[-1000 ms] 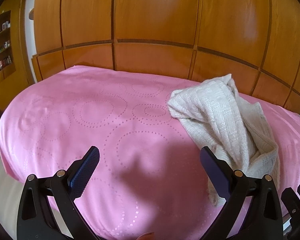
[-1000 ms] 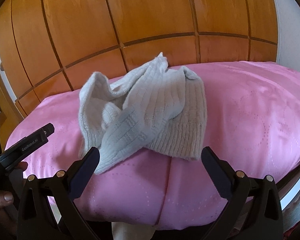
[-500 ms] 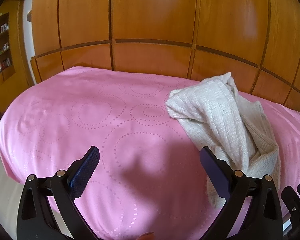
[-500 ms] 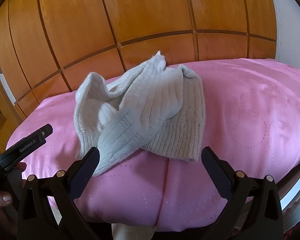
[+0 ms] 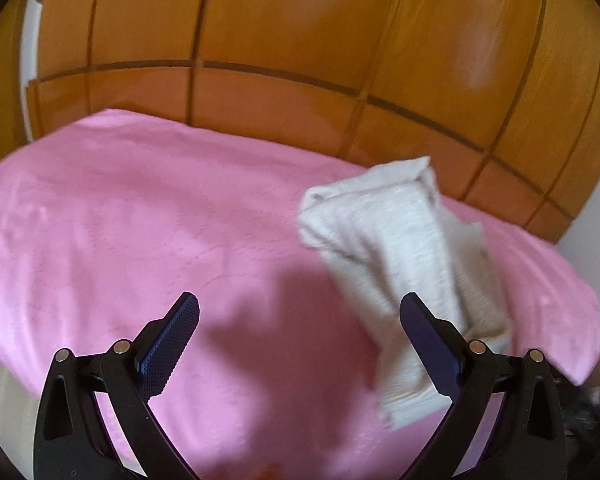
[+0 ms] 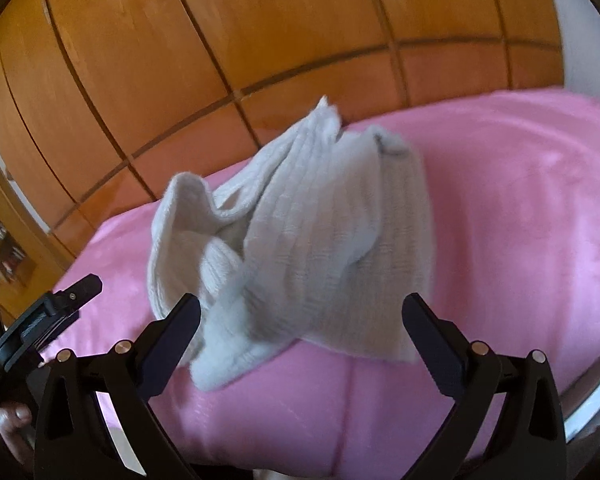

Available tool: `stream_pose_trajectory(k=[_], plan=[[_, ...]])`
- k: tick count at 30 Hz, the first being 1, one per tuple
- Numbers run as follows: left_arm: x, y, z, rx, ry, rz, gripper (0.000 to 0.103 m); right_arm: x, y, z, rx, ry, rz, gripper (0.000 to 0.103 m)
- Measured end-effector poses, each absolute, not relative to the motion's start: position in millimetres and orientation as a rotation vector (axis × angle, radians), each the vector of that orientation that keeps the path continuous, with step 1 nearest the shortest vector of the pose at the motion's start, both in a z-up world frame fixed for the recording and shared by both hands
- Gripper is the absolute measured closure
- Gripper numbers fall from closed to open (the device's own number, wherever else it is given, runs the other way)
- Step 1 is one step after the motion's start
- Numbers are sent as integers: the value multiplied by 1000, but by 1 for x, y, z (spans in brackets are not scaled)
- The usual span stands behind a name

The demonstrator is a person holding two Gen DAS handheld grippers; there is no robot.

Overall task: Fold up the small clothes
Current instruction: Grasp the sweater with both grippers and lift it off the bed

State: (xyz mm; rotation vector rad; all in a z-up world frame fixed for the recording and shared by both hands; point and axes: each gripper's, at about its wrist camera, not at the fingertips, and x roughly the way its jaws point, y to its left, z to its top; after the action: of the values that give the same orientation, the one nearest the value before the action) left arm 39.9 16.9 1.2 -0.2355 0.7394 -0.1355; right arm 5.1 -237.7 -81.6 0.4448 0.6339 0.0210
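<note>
Since the knit (image 6: 300,240) lay limp and light on the bed (image 6: 520,220), its ribbed hem suited the empty, closing right hand-held gripper (image 6: 300,312); the left hand-held gripper (image 5: 300,312) stood spread.

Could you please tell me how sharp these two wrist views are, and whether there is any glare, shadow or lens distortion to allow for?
Left wrist view: motion-blurred, the knitted garment smeared; a dark shadow falls on the pink bedcover; soft glare on the wooden headboard. Right wrist view: also blurred; glare at the top edge; fisheye bends the panel lines in both.
</note>
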Motion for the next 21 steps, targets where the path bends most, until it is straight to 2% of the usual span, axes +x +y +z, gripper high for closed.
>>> stream_pose_trajectory(k=[2,4,5,6,7,12,15,21], plan=[[46,10,3,-276,761,-193,5,27,-235,-93,493,708,65,20],[54,-7,3,-274,788,-284,15,42,-229,-101,495,754,104,45],[57,-17,1,-251,802,-309,19,51,-221,-105,447,779,105,55],[63,-27,-3,-224,822,-335,30,53,-219,-105,420,789,100,68],[69,-35,-9,-199,848,-348,45,54,-219,-103,402,792,103,75],[101,-60,-40,-175,959,-381,91,35,-254,-77,315,704,80,83],[109,-57,-32,-185,918,-399,99,25,-294,-57,224,632,-45,84],[137,-19,5,-155,790,-272,101,51,-387,-40,163,565,-339,86]])
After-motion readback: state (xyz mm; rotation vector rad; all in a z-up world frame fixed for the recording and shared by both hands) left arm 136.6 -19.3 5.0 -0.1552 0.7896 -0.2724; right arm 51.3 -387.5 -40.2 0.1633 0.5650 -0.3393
